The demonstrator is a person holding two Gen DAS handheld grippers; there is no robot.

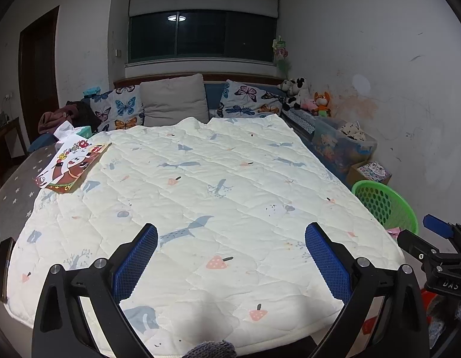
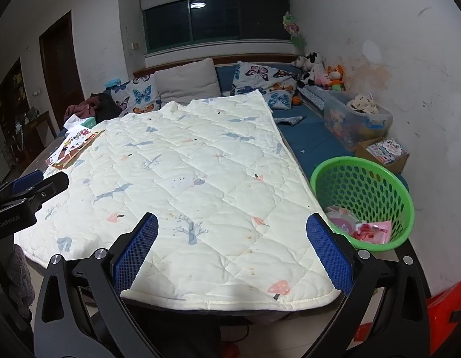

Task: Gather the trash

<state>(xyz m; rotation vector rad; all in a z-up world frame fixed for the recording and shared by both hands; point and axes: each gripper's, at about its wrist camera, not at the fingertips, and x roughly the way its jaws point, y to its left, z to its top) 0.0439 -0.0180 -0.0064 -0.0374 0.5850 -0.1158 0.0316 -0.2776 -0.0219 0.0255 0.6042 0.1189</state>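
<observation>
Both grippers hung low over the near edge of the bed, each with its blue pads spread wide and nothing between them: the left gripper (image 1: 230,265) faced straight up the quilt (image 1: 200,194), and the right gripper (image 2: 232,256) faced the quilt's near right corner. The green basket (image 2: 379,179) stood on the blue mattress just beside the quilt's right edge, close to the right gripper's outer finger, and it already held some pink and red scraps (image 2: 367,229) at the bottom. From the left wrist view the same basket (image 1: 388,205) lay off to the right, beyond the quilt and near the other tool. The one loose thing on the bed that looked like possible trash was a flat cartoon-printed package (image 1: 72,167), which lay at the far left corner of the quilt, half on the grey starred cover beside it, with a tissue pack just behind. Its long side ran diagonally, from near left toward far right. It sat well up and to the left of the left gripper, and further still from the right one, where it showed small at the far left (image 2: 75,146). By my reading the left hand was the nearer one for it, and the reach would go forward and leftward, with the pads turned to close across the package's short side; the carry to the basket would then cross the whole quilt to the right. Whether the package was truly rubbish I could not tell.
</observation>
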